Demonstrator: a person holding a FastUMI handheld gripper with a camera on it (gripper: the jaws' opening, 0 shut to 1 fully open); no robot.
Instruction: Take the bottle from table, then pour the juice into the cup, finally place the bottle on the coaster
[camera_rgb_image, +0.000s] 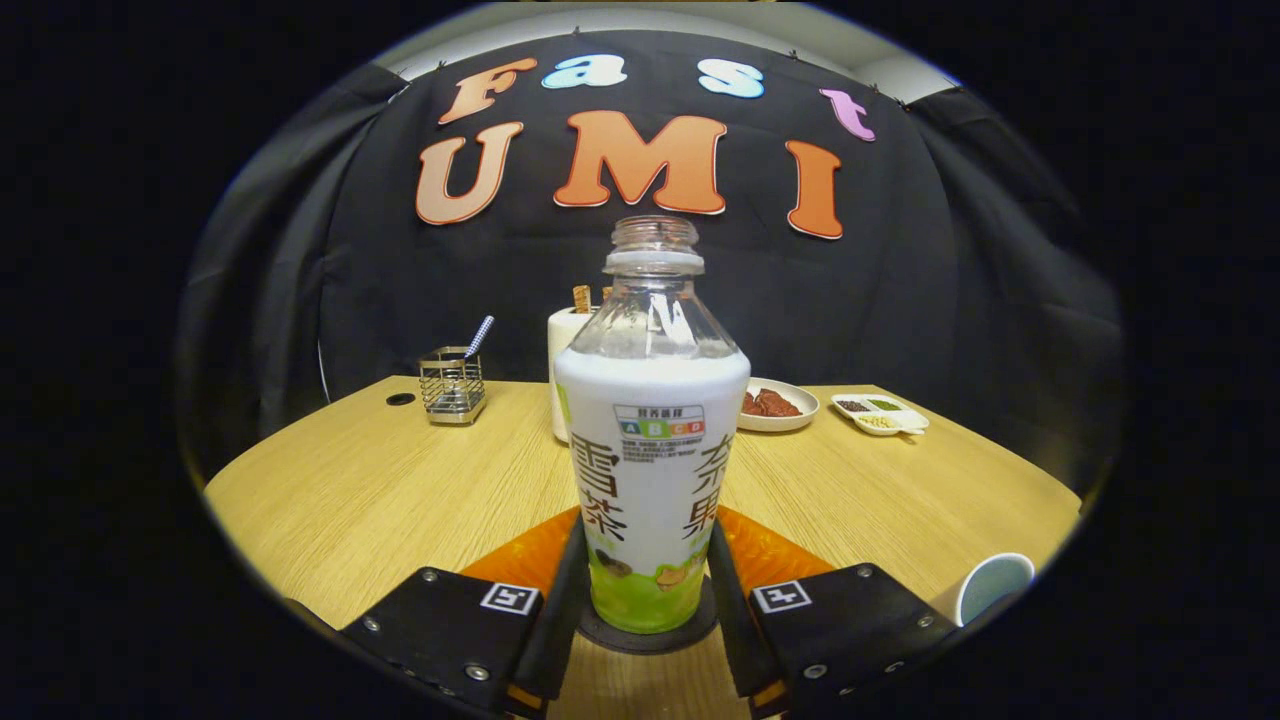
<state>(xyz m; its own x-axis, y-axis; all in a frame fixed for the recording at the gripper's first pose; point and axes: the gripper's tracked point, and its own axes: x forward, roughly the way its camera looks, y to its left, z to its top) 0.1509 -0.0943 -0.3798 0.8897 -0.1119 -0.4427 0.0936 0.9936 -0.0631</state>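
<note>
Bottle (651, 470) stands upright and uncapped on a dark round coaster (650, 634), with an orange mat (770, 553) spreading out behind the coaster on the wooden bench (380, 480). The claw (648, 600) sits around the bottle's base, a finger close against each side; whether they press on it I cannot tell. A cup (990, 585) stands right of the bottle, near the bench edge. Beyond the bottle are a wire caddy (452, 385), a white holder (566, 370), a plate (780, 405) and a small divided dish (880, 412).
</note>
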